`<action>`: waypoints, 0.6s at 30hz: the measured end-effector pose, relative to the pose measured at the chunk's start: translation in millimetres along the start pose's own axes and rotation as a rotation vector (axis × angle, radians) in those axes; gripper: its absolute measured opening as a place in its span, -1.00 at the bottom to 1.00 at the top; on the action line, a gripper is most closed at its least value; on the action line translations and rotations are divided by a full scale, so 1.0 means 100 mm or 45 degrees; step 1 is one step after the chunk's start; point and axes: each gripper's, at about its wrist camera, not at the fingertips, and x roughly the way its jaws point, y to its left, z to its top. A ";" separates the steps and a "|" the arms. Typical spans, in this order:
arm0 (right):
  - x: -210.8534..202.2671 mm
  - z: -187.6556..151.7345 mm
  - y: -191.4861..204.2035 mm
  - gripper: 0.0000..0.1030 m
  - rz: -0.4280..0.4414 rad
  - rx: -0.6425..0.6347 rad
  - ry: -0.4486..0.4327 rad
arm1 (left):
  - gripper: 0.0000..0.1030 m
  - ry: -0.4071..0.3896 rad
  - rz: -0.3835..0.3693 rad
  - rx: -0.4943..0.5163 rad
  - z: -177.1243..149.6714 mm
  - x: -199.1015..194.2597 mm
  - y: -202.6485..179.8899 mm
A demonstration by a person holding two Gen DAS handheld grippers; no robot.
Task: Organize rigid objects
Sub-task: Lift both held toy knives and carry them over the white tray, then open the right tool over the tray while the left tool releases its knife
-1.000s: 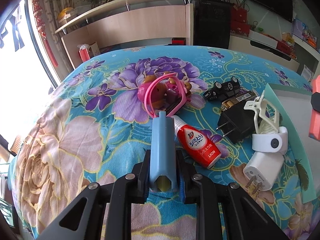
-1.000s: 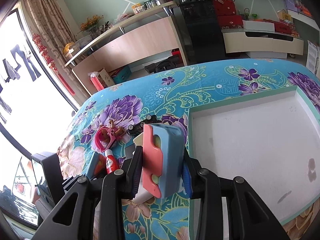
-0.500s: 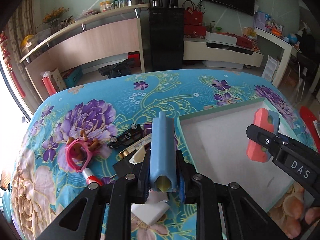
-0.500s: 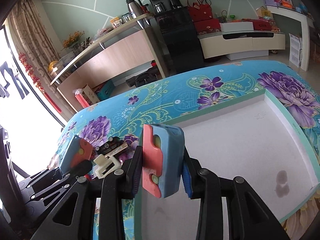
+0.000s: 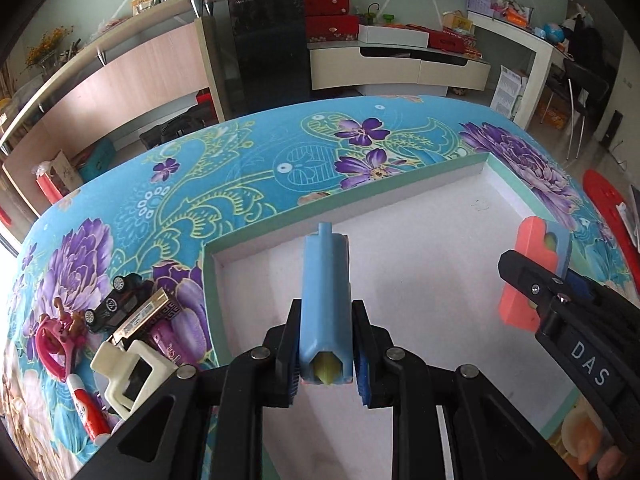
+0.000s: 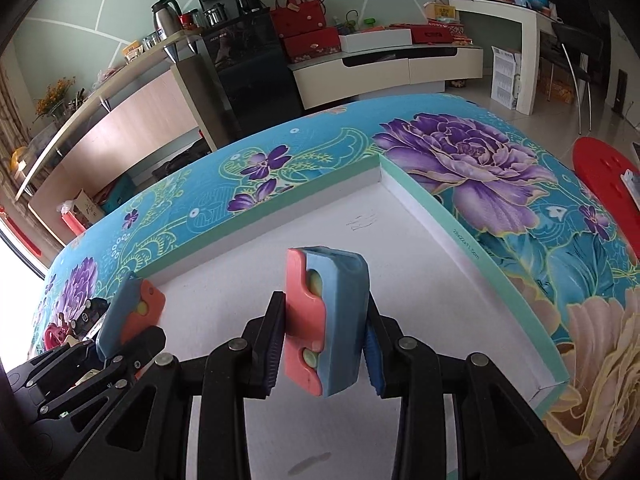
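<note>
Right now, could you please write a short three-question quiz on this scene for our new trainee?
1. True or false: the white tray already holds several items.
2. What does each gripper hold?
A) nothing
B) a blue-and-pink block
C) a toy car
3. Where is the toy car?

Key
1. False: the tray floor in view is bare.
2. B: the left gripper clamps one blue-and-pink block and the right gripper clamps another, both over the tray.
3. On the floral cloth, left of the tray.
</note>
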 end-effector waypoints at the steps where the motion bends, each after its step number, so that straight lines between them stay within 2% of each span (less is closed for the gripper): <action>1: 0.00 0.00 -0.01 -0.29 -0.003 0.001 -0.001 | -0.54 0.006 0.002 -0.003 0.01 0.04 0.01; 11: 0.00 0.01 -0.03 -0.28 -0.031 0.009 -0.006 | -0.53 0.027 0.049 -0.062 0.03 0.12 0.11; 18: 0.02 0.00 -0.01 -0.27 -0.032 0.004 0.005 | -0.46 -0.002 0.082 -0.066 0.02 0.04 0.15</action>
